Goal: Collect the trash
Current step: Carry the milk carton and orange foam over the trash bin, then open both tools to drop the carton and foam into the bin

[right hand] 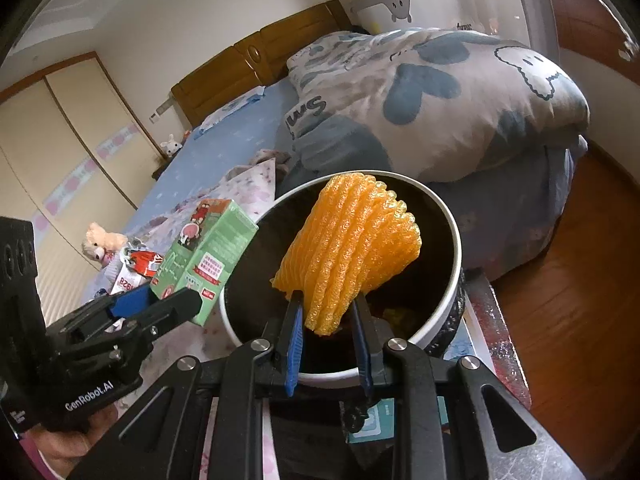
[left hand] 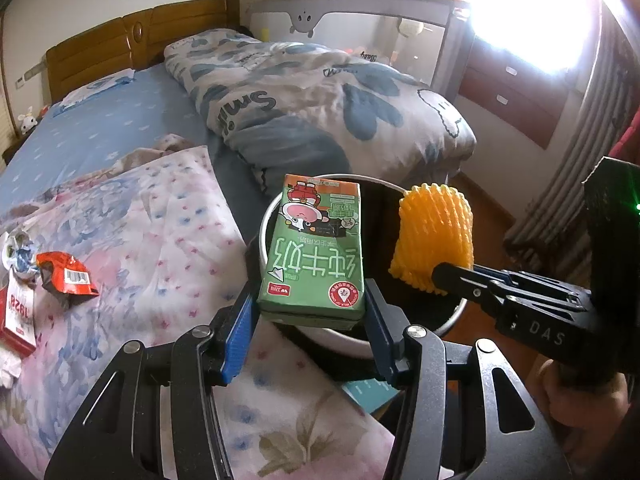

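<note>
My left gripper [left hand: 310,320] is shut on a green milk carton [left hand: 314,252] and holds it over the near rim of a round white trash bin [left hand: 266,216] with a black liner. My right gripper [right hand: 326,316] is shut on an orange foam fruit net [right hand: 352,240] and holds it above the bin's opening [right hand: 450,280]. The net also shows in the left wrist view [left hand: 434,236], the carton in the right wrist view [right hand: 204,260]. A red wrapper [left hand: 66,276] and a red-and-white packet [left hand: 16,320] lie on the floral quilt at the left.
The bin stands beside the bed, on a low surface. A floral quilt [left hand: 160,240] covers the near bed, a folded grey-blue duvet [left hand: 320,100] lies behind the bin. A wooden headboard [left hand: 140,36], a crib rail [left hand: 360,12] and wood floor [right hand: 580,280] surround.
</note>
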Motion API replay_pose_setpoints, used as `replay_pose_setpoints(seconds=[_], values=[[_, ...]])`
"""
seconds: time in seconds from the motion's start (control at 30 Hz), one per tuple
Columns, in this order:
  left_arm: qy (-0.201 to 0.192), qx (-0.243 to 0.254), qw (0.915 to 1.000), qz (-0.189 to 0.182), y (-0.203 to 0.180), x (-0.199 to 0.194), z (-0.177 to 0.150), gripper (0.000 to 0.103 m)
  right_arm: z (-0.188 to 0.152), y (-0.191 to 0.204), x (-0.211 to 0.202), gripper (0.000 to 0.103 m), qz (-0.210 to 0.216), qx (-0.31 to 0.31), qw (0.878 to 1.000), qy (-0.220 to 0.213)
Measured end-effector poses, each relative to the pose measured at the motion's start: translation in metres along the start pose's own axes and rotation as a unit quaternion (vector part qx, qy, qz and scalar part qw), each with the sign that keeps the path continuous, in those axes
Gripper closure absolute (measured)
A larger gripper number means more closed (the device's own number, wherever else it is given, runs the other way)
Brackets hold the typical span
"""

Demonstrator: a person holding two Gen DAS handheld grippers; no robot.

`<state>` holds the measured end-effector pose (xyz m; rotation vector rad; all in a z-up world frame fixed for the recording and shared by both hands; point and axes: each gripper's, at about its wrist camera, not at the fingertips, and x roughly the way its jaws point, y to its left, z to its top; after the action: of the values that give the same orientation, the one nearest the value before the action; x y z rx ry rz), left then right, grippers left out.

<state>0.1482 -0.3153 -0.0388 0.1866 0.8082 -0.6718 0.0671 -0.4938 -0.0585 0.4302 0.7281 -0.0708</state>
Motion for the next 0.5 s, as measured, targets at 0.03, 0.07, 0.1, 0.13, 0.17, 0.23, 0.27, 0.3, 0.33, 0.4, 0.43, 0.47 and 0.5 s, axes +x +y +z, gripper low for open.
replay_pose_setpoints(seconds=[0.03, 0.07, 0.1, 0.13, 0.17, 0.23, 0.27, 0.3, 0.33, 0.4, 0.43, 0.47, 0.5], values=[[0.002, 0.000, 1.0000, 0.000, 0.000, 0.002, 0.001, 0.053, 0.000, -0.001, 0.001, 0.080, 0.000, 0.001, 1.000, 0.001], [0.004, -0.001, 1.0000, -0.001, 0.000, 0.003, 0.001, 0.053, 0.001, -0.003, 0.002, 0.080, 0.000, 0.001, 1.000, 0.002], [0.007, -0.001, 1.0000, -0.002, 0.000, 0.005, 0.001, 0.053, 0.001, -0.004, 0.003, 0.080, 0.000, 0.002, 1.000, 0.003], [0.009, -0.001, 1.0000, -0.003, -0.001, 0.007, 0.002, 0.053, 0.002, -0.005, 0.003, 0.080, -0.001, 0.002, 1.000, 0.004], [0.010, -0.001, 0.9999, -0.004, -0.002, 0.008, 0.002, 0.053, 0.002, -0.007, 0.004, 0.080, -0.002, 0.003, 1.000, 0.004], [0.011, 0.001, 0.9999, -0.003, -0.003, 0.011, 0.003, 0.053, 0.003, -0.009, 0.006, 0.080, -0.004, 0.005, 1.000, 0.005], [0.012, 0.003, 0.9999, -0.003, -0.004, 0.012, 0.003, 0.053, 0.004, -0.010, 0.006, 0.079, -0.005, 0.005, 1.000, 0.006], [0.010, 0.005, 0.9999, -0.002, -0.005, 0.013, 0.004, 0.053, 0.004, -0.011, 0.007, 0.079, -0.005, 0.007, 1.000, 0.007], [0.009, 0.007, 0.9999, -0.002, -0.006, 0.014, 0.004, 0.053, 0.004, -0.012, 0.008, 0.079, -0.005, 0.010, 1.000, 0.007], [0.011, 0.006, 0.9999, -0.011, -0.007, 0.016, 0.004, 0.052, 0.005, -0.015, 0.010, 0.077, -0.007, 0.012, 1.000, 0.009], [0.014, 0.006, 0.9998, -0.013, -0.008, 0.018, 0.005, 0.052, 0.006, -0.016, 0.010, 0.077, -0.008, 0.013, 1.000, 0.010], [0.015, 0.005, 0.9998, -0.013, -0.008, 0.019, 0.005, 0.052, 0.006, -0.017, 0.011, 0.076, -0.008, 0.014, 1.000, 0.012], [0.016, 0.003, 0.9998, -0.015, -0.007, 0.020, 0.005, 0.052, 0.007, -0.017, 0.011, 0.073, -0.009, 0.015, 1.000, 0.011]])
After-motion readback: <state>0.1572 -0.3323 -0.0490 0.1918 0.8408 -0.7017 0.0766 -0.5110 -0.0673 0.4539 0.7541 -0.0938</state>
